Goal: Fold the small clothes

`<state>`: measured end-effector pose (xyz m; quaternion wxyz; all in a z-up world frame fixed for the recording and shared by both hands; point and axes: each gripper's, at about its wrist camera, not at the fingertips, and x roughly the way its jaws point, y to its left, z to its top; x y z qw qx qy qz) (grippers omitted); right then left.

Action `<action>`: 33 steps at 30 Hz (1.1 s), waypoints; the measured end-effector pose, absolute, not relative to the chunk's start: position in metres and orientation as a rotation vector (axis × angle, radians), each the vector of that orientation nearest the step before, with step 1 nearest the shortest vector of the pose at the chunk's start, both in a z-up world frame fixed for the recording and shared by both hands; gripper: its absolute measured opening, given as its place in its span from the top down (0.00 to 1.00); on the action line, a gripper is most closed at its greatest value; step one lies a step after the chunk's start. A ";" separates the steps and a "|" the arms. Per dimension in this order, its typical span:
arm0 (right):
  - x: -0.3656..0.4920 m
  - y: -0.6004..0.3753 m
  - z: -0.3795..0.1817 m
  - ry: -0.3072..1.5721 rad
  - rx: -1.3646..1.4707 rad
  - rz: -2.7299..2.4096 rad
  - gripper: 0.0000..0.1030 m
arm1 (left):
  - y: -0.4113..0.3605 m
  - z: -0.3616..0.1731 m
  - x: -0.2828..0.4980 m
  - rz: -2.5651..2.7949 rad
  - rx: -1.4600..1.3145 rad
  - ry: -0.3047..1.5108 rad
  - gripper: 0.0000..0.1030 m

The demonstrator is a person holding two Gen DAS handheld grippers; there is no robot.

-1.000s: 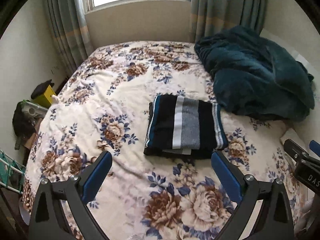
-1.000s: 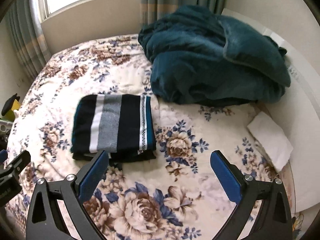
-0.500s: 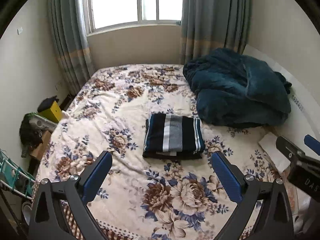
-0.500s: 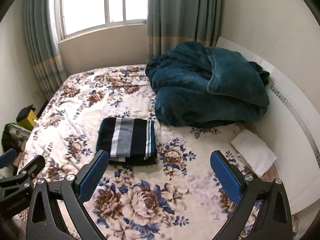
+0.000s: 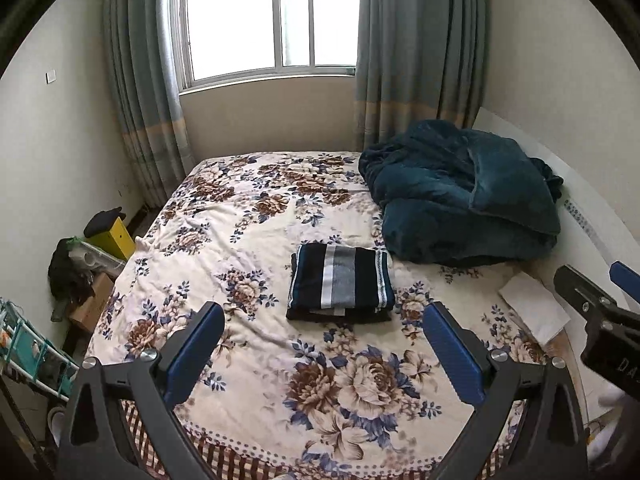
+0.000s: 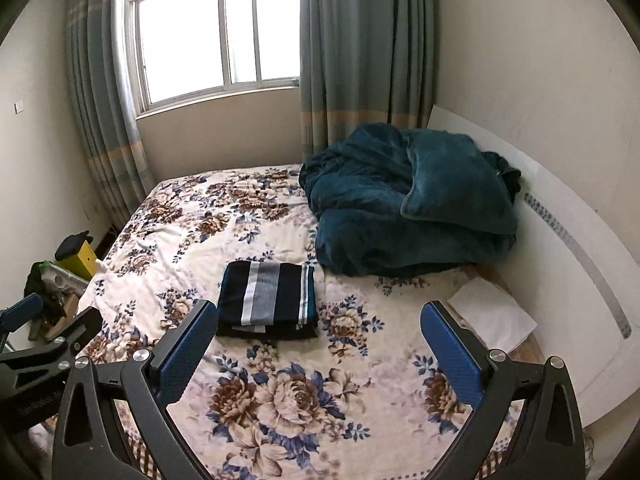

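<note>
Two black grippers with blue pads, left point(image 5: 324, 336) and right point(image 6: 316, 332), are hanging spread wide and empty above the floral bedspread point(image 5: 248, 216). The folded navy, grey and white striped garment point(image 5: 341, 282) is lying mid-bed, near a crumpled teal blanket point(image 5: 464, 192).

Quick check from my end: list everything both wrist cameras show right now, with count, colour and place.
Folded garment: one, black with grey, white and teal stripes, mid-bed.
Bedspread: one, cream floral, covering the bed.
Blanket: one, dark teal, heaped on the bed's right side.
White cloth: one, at the bed's right edge.
Headboard: one, white, along the right wall.
Curtains: two, grey-green, flanking the window.
Yellow box: one, left of the bed.
Left claw: black, blue pads, open, empty.
Right claw: same, open, empty.
</note>
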<state>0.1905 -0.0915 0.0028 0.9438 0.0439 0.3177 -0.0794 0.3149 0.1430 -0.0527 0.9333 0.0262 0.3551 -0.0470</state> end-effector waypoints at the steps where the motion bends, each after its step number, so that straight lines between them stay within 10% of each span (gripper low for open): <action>1: 0.188 -0.091 0.005 0.647 0.087 -0.159 0.00 | 0.144 -0.053 0.314 -0.095 0.052 0.728 0.01; 33: 0.185 -0.095 0.012 0.666 0.054 -0.096 0.00 | 0.145 -0.043 0.302 -0.028 0.034 0.707 0.00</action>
